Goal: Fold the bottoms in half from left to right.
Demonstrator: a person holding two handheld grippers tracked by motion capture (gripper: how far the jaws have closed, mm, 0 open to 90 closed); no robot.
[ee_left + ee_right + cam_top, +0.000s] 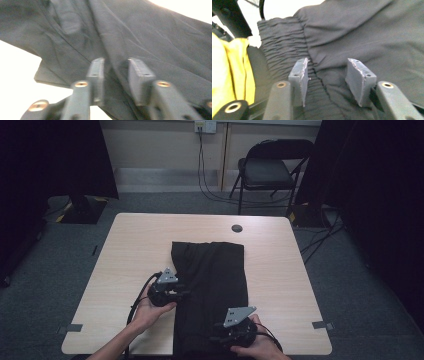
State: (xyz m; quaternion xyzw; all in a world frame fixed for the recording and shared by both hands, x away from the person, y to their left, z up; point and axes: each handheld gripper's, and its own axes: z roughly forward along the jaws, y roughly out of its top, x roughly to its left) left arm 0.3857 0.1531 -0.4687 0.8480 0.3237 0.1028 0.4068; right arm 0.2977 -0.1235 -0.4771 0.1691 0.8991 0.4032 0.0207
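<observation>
A black garment (212,280) lies folded lengthwise on the pale wooden table (135,245), reaching the near edge. My left gripper (184,292) lies at the garment's left edge, about halfway along. In the left gripper view its jaws (116,62) stand apart over a creased fold of the cloth (150,37), and the pads are not pressing it. My right gripper (217,332) is at the garment's near end. In the right gripper view its jaws (328,62) are spread above the gathered elastic waistband (279,42), with the cloth (362,32) lying flat below them.
A round cable hole (237,228) sits near the table's far edge. Tape marks (74,327) are stuck at the near corners. A black folding chair (267,170) and cables stand on the floor beyond. Yellow fabric (227,70) shows at the left of the right gripper view.
</observation>
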